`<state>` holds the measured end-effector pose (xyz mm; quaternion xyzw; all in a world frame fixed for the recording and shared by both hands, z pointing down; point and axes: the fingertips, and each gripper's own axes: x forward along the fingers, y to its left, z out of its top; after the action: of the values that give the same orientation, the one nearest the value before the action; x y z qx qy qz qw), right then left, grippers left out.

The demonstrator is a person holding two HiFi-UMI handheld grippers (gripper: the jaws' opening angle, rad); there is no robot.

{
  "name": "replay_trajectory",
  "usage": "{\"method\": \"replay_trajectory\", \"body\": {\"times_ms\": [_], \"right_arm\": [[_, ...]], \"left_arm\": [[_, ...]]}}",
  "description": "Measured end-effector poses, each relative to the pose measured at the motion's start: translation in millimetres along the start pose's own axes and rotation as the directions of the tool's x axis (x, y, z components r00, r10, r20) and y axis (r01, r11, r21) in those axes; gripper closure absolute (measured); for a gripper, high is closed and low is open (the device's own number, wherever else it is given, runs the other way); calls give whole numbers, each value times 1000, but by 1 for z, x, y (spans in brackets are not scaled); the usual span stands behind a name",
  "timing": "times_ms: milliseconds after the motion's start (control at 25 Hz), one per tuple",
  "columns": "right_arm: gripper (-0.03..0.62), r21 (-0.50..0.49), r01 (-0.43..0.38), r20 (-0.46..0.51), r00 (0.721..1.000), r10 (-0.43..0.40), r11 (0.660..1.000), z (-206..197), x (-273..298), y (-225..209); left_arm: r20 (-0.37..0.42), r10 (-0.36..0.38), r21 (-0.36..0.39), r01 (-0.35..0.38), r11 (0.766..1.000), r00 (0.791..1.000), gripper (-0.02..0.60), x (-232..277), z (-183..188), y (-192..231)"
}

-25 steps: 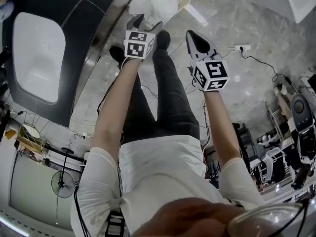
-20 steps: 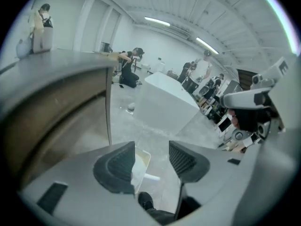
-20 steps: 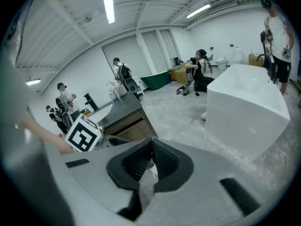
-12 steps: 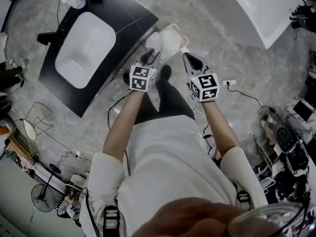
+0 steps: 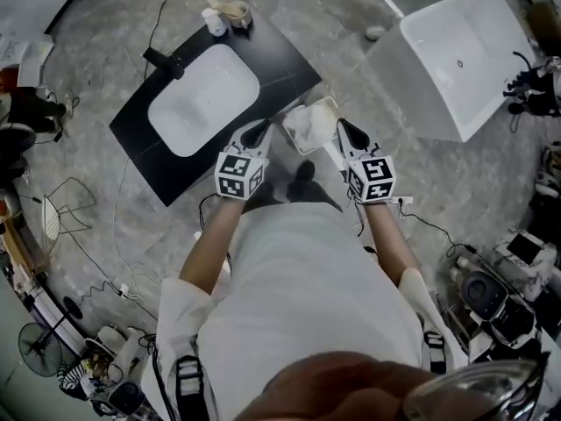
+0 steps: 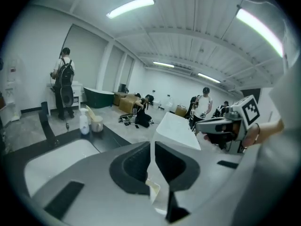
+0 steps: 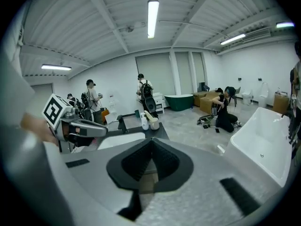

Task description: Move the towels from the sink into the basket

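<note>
The white sink (image 5: 202,99) sits in a black counter (image 5: 289,55) and looks empty. On the floor beside the counter stands the cream basket (image 5: 329,105) with white towels (image 5: 307,125) in it. Both grippers hang above it, held out in front of the person. My left gripper (image 5: 256,133) is over the basket's left side; its jaws have just been closing and are shut with nothing between them. My right gripper (image 5: 344,132) is over the basket's right side, also shut and empty. In the left gripper view the left gripper (image 6: 152,145) points past the sink (image 6: 51,161).
A large white bathtub (image 5: 456,55) stands at the upper right. A black tap (image 5: 162,60), a bottle (image 5: 210,20) and a cup (image 5: 235,11) are on the counter. Cables, a wire stand (image 5: 61,213) and a fan (image 5: 39,349) lie around. Several people stand far off.
Both grippers have come up and away from the basket on the floor. The left jaws have gone from open to shut. The head view now takes in the whole sink and bathtub.
</note>
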<state>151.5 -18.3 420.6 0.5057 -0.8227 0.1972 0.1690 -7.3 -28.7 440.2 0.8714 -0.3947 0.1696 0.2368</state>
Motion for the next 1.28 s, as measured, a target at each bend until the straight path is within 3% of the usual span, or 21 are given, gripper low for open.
{"method": "replay_trajectory", "body": {"times_ms": [320,600,1280], "right_arm": [[594,-93,-2,115,993,13,996,75,-24,45],[594,-127,-33,172,984,55,991,107,-38,75],[595,-160,-44,221,972,79,986,128,-38,87]], "left_arm": [[110,26,9,-27,1000,994,548,-96,56,21],[197,59,-7,-58,998,979,548,-147,79,33],[234,76,12,-81,997,969,548,-153,97,55]]}}
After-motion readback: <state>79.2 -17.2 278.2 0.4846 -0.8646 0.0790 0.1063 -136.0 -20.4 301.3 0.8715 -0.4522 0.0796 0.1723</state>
